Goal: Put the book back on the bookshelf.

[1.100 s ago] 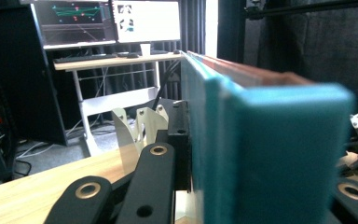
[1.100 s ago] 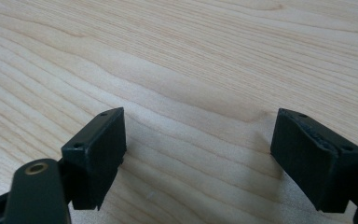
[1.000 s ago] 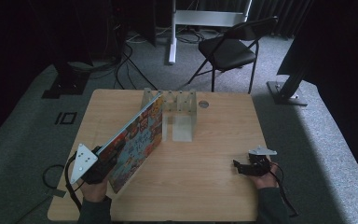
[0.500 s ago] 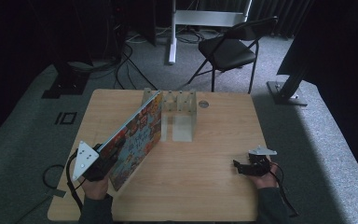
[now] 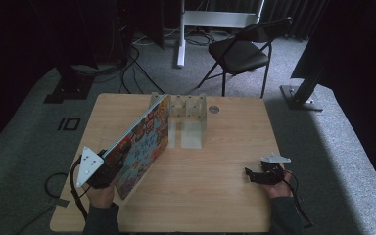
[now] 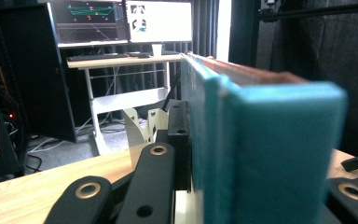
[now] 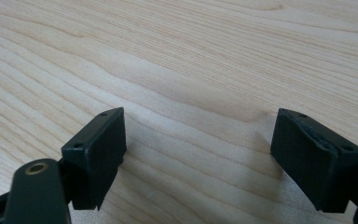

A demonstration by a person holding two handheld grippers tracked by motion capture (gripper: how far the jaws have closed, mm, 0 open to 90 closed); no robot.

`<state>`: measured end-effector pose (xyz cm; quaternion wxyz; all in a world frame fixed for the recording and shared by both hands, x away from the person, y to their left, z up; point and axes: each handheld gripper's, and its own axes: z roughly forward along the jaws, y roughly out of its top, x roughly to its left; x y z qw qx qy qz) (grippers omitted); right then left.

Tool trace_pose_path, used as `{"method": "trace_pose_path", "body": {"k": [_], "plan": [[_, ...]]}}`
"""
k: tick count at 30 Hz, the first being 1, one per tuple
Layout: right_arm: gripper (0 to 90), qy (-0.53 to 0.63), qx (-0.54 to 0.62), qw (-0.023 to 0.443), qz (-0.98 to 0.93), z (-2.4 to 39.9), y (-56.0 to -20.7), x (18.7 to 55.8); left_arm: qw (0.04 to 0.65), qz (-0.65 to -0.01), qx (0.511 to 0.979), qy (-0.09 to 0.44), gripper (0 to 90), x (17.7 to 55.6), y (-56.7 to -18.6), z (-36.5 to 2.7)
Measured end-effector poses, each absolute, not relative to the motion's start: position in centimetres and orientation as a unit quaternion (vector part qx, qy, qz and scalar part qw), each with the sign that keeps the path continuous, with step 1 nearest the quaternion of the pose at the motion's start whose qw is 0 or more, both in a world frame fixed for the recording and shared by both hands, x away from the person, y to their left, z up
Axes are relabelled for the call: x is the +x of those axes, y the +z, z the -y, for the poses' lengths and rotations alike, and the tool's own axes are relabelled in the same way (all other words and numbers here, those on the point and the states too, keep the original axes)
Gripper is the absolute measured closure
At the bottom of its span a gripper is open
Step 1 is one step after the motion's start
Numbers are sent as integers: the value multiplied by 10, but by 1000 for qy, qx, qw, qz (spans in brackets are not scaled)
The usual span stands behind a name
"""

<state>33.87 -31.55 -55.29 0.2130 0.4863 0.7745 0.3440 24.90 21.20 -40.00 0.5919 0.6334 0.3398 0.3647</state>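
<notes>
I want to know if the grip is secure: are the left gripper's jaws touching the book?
Touching. In the left gripper view the left gripper has its black jaws pressed against both sides of the teal-edged book, with no gap showing.

Table (image 5: 225, 186): pale wood, visible grain, smooth matt finish under the right gripper (image 7: 198, 154). Its jaws are matt black plastic with slightly rough edges. Book (image 5: 144, 139) clamped in the left gripper (image 5: 108, 166): glossy printed cover, smooth teal spine, paper edge on top. Rack (image 5: 188, 110) beyond the book's far end: clear plastic, glossy. Grey plate on the left gripper looks like matt metal.
</notes>
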Motion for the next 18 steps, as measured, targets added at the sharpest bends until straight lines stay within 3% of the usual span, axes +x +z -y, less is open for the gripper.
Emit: {"method": "trace_pose_path", "body": {"k": [18], "plan": [[178, 344, 486, 213, -774, 316, -553, 339, 590, -345, 628, 373, 804, 257, -402, -206]]}}
